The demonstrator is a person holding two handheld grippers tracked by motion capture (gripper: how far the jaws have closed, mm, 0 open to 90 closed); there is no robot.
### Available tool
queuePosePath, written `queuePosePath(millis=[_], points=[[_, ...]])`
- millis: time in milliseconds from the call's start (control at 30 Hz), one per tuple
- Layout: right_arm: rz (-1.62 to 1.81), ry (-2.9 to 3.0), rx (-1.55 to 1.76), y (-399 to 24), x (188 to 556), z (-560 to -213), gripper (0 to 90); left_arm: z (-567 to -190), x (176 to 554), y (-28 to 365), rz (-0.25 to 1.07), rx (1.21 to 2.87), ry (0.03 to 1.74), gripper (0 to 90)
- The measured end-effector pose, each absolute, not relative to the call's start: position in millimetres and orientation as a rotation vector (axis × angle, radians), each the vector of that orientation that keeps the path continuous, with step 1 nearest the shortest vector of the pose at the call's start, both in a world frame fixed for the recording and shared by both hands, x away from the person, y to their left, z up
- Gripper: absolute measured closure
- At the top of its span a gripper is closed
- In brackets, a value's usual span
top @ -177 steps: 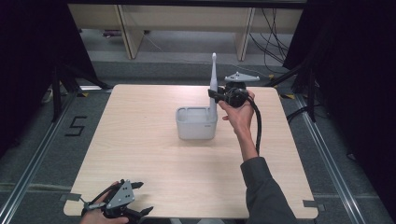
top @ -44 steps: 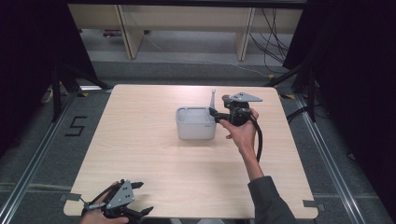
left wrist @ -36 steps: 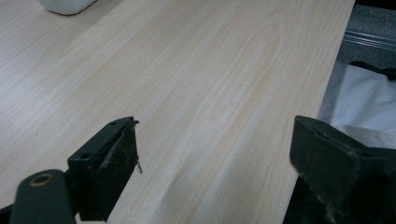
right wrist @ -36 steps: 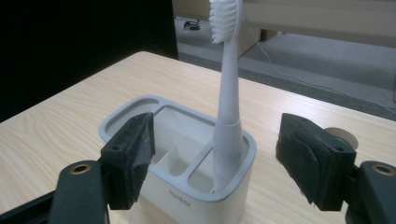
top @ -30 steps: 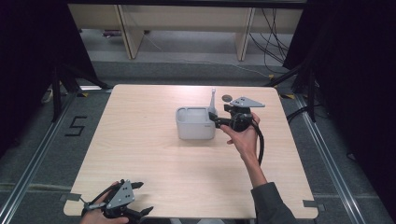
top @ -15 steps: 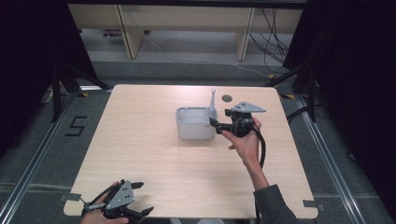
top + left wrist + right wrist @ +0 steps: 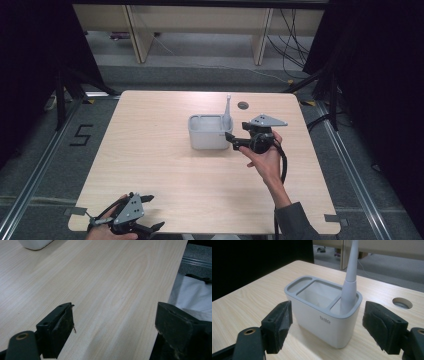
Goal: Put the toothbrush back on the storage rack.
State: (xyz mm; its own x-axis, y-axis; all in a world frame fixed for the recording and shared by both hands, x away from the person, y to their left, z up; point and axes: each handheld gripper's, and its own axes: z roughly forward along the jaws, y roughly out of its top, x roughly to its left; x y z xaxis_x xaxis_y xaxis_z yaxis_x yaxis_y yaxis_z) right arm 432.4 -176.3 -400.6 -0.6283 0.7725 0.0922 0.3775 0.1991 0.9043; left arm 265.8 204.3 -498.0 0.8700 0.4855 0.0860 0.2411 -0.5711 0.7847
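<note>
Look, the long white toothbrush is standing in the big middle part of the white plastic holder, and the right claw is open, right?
Not quite. The right gripper view shows the long white toothbrush standing in a small end compartment of the white plastic holder, not the big middle one. The right claw is open, as you said.

The right gripper [image 7: 327,325] has its two black jaws spread wide, empty, on either side of a white holder [image 7: 322,315] standing on the wooden table [image 7: 242,305]. The holder has three compartments under a grey rim; a white toothbrush handle [image 7: 349,280] stands upright in the right one. A round hole [image 7: 402,302] lies in the tabletop at far right.
</note>
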Motion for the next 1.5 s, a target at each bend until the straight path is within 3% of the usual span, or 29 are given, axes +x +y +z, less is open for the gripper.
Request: queuePosePath(millis=[1500], points=[[1.364,2.212,1.049,-179,384,-432,23.9,-498,266,204,0.387,2.191,0.525,14.7]])
